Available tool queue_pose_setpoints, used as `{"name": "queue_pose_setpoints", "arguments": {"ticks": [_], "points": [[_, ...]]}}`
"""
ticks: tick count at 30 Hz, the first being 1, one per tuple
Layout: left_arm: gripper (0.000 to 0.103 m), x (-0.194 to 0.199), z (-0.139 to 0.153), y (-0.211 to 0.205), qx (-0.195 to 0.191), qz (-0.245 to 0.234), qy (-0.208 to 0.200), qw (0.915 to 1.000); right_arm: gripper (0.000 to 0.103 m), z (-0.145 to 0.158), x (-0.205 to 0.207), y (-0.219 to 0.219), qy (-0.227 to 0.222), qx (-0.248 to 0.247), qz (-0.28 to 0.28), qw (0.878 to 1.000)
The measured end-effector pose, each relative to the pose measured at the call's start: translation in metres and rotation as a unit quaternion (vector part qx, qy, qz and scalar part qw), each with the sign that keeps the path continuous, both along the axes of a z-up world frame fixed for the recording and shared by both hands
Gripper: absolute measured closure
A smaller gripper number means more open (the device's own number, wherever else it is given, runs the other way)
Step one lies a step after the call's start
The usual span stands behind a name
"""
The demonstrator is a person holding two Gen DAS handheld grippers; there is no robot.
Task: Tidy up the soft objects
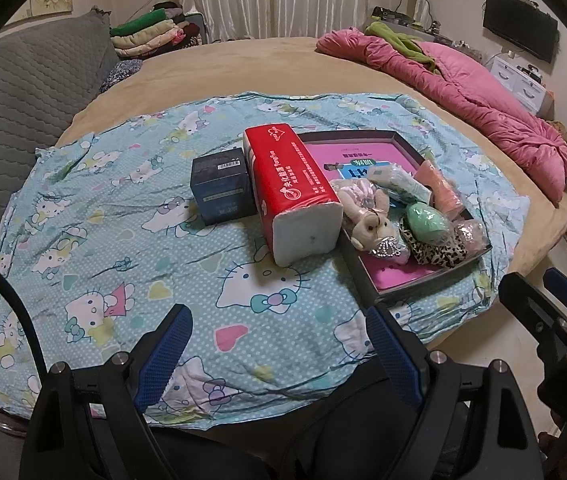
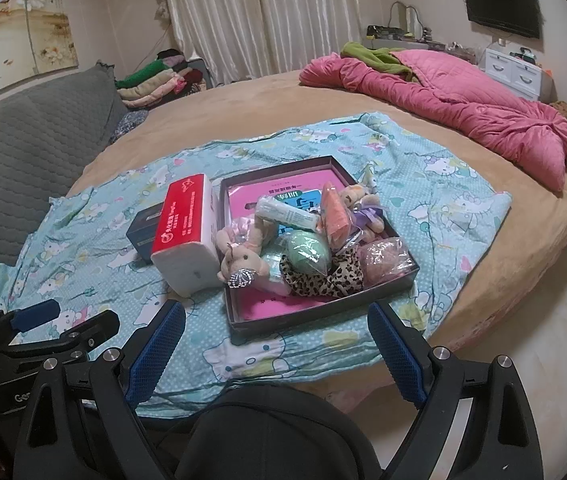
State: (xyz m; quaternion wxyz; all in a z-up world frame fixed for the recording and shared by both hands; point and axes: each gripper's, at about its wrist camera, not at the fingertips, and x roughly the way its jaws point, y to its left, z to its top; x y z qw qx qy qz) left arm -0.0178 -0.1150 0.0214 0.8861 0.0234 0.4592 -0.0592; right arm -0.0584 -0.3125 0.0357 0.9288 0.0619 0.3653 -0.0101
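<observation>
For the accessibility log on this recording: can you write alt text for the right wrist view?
An open hand-held gripper hovers empty above a shallow dark tray piled with small soft items, including a plush bunny and a leopard-print scrunchie. The tray sits on a cartoon-cat sheet, beside a red tissue pack.

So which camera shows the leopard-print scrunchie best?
The right wrist view: the leopard-print scrunchie lies near the picture's middle, its full loop visible in the tray. The left wrist view shows it smaller, partly behind the green egg-shaped item.
</observation>
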Motion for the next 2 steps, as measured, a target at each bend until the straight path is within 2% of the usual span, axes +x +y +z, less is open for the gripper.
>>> {"name": "queue_pose_setpoints", "arguments": {"ticks": [2], "points": [[0.015,0.0003,-0.0019,0.0006,0.002,0.0,-0.003,1.0,0.01,-0.0009,0.0009,-0.0005,0.0,0.001,0.002,1.0]]}}
